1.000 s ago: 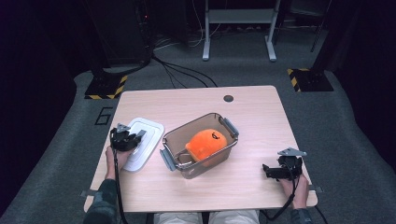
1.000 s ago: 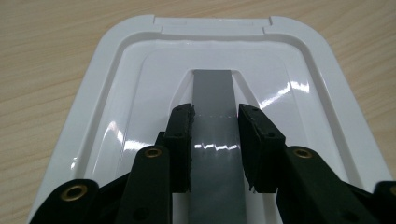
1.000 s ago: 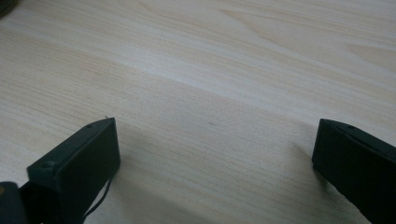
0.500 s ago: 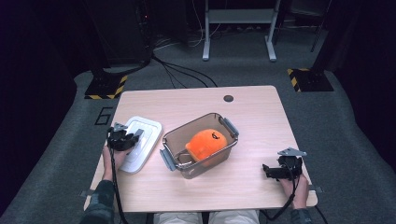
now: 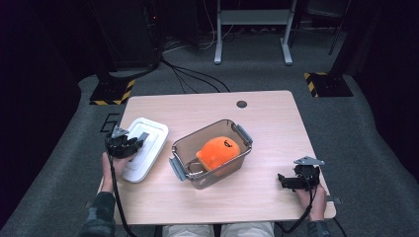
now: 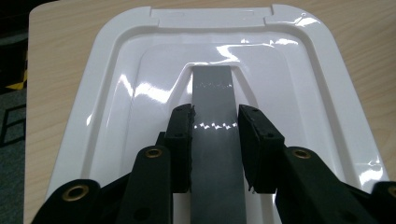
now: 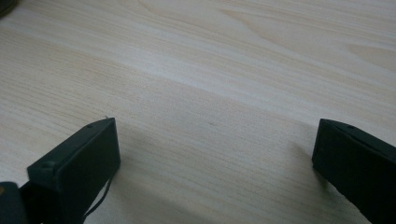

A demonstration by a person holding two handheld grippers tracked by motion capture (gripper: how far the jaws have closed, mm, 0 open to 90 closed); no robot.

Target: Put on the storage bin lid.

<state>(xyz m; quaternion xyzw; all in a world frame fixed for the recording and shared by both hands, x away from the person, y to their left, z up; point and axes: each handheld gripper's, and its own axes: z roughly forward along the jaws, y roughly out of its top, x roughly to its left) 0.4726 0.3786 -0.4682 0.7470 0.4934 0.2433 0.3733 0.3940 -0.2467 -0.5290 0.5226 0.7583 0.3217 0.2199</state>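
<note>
A white plastic lid (image 5: 150,140) lies flat at the table's left side. My left gripper (image 5: 129,144) is on it. In the left gripper view the lid (image 6: 116,93) has a grey handle strip (image 6: 212,88) down its middle, and my left gripper (image 6: 215,116) is shut on that strip, one jaw pressing each side. A clear container (image 5: 220,175) with grey latches stands mid-table, holding an orange plush toy (image 5: 217,150). My right gripper (image 5: 284,181) rests low at the front right, open, and between its jaws in the right gripper view (image 7: 215,135) lies just bare wood.
The wooden table (image 5: 247,202) has a small dark round hole (image 5: 241,104) near its far edge. Dark floor, cables and stand bases surround it. Bare wood (image 7: 210,56) stretches ahead of the right gripper.
The left gripper and the lid have shifted slightly to the left. The right gripper has stayed in place.
</note>
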